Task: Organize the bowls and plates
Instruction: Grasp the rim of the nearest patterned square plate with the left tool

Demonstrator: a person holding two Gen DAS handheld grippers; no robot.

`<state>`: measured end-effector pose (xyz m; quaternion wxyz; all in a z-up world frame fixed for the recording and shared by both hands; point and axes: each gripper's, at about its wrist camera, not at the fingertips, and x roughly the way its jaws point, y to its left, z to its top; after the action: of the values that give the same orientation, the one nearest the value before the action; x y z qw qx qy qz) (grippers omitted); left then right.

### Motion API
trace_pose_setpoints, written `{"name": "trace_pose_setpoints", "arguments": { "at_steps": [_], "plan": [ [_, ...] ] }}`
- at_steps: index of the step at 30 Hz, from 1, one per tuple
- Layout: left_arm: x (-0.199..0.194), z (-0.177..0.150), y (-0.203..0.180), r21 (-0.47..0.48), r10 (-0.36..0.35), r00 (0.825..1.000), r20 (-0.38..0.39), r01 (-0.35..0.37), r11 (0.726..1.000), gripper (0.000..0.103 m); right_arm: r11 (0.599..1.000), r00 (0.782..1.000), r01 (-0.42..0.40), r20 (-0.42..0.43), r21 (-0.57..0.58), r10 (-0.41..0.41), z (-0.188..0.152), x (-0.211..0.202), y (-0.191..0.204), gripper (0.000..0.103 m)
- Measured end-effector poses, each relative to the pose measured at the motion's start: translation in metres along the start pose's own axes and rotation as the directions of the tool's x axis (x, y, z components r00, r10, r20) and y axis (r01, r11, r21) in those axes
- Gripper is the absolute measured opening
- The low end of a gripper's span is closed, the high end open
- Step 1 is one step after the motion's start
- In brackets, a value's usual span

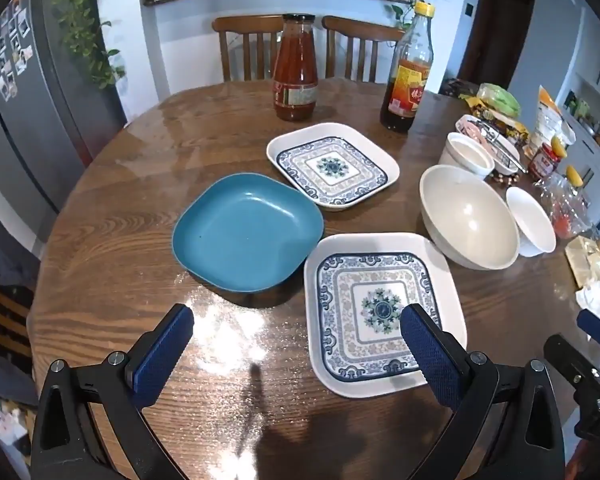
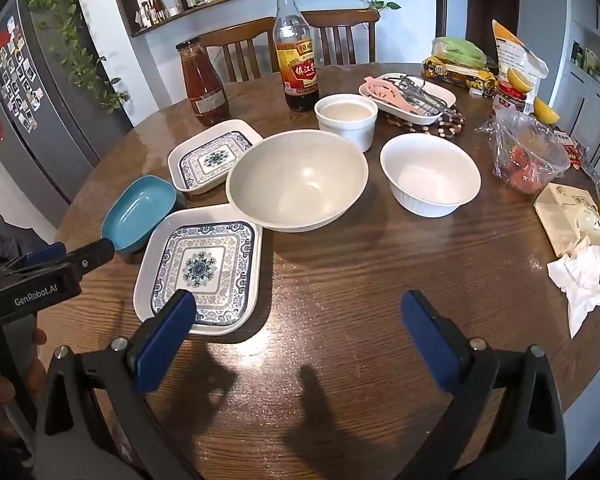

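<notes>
Left gripper (image 1: 296,344) and right gripper (image 2: 300,340): jaws wide apart, nothing held, both hovering above the table (image 2: 360,280).

Risk: the near plate (image 1: 384,312) has a low, glossy rim; a shallow pinch may slip or shove it into the blue plate (image 1: 248,232), whose edge probably overlaps it.

Far plate (image 1: 332,166) matches. Big bowl (image 2: 298,180), white bowl (image 2: 430,174), and ramekin (image 2: 346,120) sit right, all upright, empty.

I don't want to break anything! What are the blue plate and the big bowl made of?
The blue plate looks like matte plastic or melamine: even colour, soft sheen, thin rim. The big bowl seems to be glazed ceramic, off-white with a glossy highlight inside, though it could be melamine too. Pictures alone cannot settle it.
</notes>
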<state>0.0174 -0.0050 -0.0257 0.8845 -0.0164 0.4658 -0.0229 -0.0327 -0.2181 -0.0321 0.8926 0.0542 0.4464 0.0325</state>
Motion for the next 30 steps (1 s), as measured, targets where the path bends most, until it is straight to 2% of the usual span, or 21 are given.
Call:
{"name": "trace_pose_setpoints", "arguments": {
  "at_steps": [10,11,19,21,24,27,30],
  "plan": [
    [-0.002,-0.001,-0.006,0.023,0.000,1.000,0.018,0.000,1.000,0.103,1.000,1.000,0.015,0.016,0.017,-0.015,-0.001,-0.003,-0.006,0.103],
    [-0.002,-0.001,-0.007,0.026,-0.001,1.000,0.018,0.001,1.000,0.103,1.000,1.000,0.017,0.019,0.017,-0.017,-0.008,-0.004,-0.006,0.103],
    [0.000,0.000,-0.010,0.036,-0.005,1.000,0.006,0.004,0.999,0.103,0.999,1.000,0.011,0.012,0.030,-0.011,0.001,-0.001,-0.007,0.103],
    [0.002,-0.001,-0.010,0.036,-0.012,1.000,0.000,0.012,0.999,0.103,0.999,0.999,0.034,0.021,0.005,-0.035,-0.003,-0.004,-0.005,0.103],
    [0.006,-0.002,-0.010,0.034,-0.030,0.999,-0.023,0.031,0.999,0.103,1.000,1.000,0.018,-0.017,0.023,-0.017,-0.003,0.000,-0.006,0.103],
    [0.018,-0.004,-0.004,-0.010,-0.104,0.991,-0.086,0.104,0.995,0.102,0.999,0.999,-0.013,-0.042,0.045,0.015,-0.003,0.008,-0.006,0.103],
    [0.032,-0.008,0.002,-0.043,-0.109,0.984,-0.141,0.104,0.994,0.102,0.999,0.999,-0.031,-0.035,0.027,0.032,-0.002,0.018,-0.003,0.103]
  ]
}}
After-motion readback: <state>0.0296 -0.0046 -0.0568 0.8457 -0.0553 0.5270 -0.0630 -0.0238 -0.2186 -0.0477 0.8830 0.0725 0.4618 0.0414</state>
